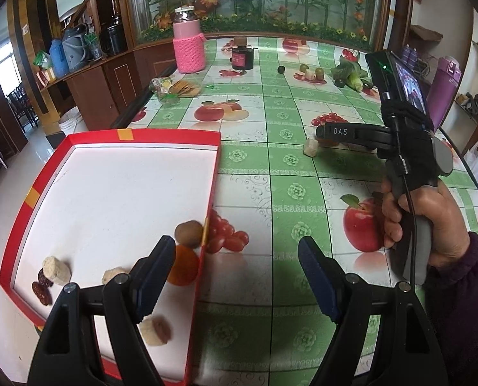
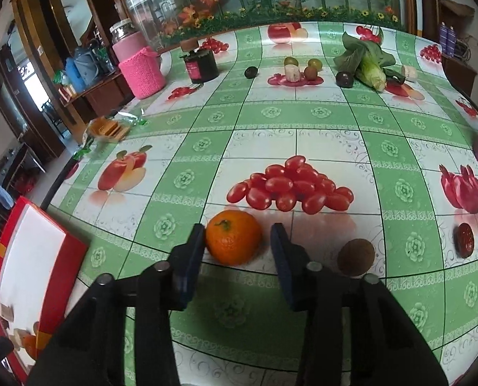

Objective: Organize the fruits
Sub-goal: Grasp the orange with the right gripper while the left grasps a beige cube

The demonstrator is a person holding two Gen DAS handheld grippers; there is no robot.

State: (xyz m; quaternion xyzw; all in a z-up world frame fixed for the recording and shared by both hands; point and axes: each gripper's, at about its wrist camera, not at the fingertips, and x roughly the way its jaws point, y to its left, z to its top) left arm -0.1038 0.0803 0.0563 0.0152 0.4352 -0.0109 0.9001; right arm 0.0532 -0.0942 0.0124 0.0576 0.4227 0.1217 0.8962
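Fruit sorting partway done: box (image 1: 39, 189) at the table's left edge partly filled.

Left gripper (image 1: 235, 257) hangs released above the box's right wall, over an orange and other pieces inside; right gripper (image 2: 237, 241) brackets a tangerine (image 2: 233, 237) mid-table, not visibly clamped. Kiwi (image 2: 356, 257), date (image 2: 464, 239) and far-edge fruit remain.

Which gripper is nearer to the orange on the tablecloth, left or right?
Right. The right gripper has the orange between its fingers. The left gripper hovers by the red box.
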